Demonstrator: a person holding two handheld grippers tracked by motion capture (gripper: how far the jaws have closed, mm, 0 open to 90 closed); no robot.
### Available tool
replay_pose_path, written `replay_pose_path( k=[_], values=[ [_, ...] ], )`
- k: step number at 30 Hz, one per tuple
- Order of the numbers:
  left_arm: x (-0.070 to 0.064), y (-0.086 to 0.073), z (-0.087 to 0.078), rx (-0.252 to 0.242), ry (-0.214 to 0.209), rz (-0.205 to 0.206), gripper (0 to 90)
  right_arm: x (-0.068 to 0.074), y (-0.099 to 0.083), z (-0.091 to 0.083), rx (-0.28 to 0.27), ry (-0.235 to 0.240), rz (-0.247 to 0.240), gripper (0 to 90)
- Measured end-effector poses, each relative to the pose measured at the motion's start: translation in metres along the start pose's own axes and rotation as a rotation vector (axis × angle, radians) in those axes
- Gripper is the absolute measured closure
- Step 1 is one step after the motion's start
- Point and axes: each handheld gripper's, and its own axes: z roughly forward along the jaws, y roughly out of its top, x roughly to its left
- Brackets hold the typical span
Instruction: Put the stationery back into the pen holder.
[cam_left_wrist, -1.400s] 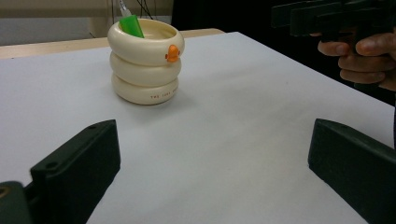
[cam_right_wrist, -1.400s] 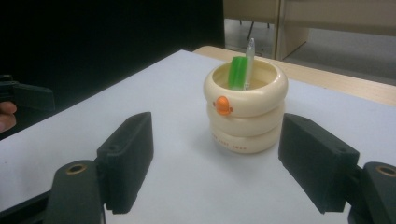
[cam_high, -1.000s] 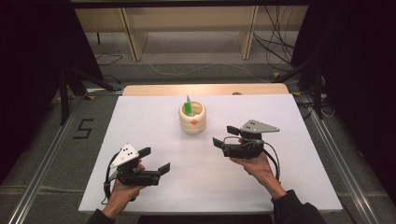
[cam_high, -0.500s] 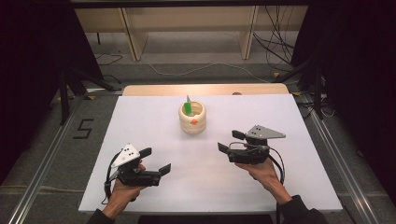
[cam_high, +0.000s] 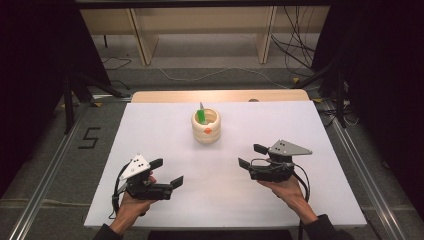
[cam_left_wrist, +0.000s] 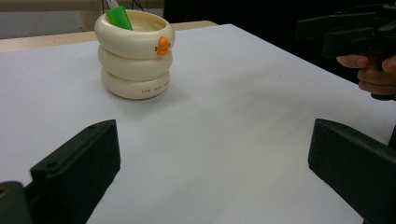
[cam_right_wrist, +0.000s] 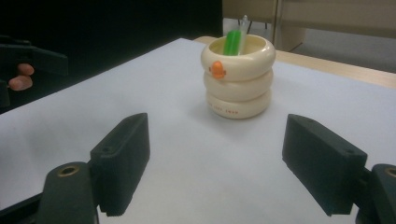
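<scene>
Both grippers, left gripper (cam_high: 169, 173) and right gripper (cam_high: 252, 156), are held low over the white table (cam_high: 165, 130), jaws spread, aimed at the glossy cream ribbed cup (cam_high: 206, 126).

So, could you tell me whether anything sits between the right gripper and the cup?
Nothing visible does. The right gripper hangs open over bare white table, and the cup stands straight ahead of its jaws with only sheet in between. The left gripper is off to the side, out of that line.
</scene>
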Motion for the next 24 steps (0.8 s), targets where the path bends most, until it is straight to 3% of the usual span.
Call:
replay_pose_path(
  k=[24],
  values=[
    [-0.001,-0.001,0.001,0.008,-0.005,0.009,1.8,-0.003,-0.026,-0.03,-0.002,-0.04,0.021,21.2]
  ],
)
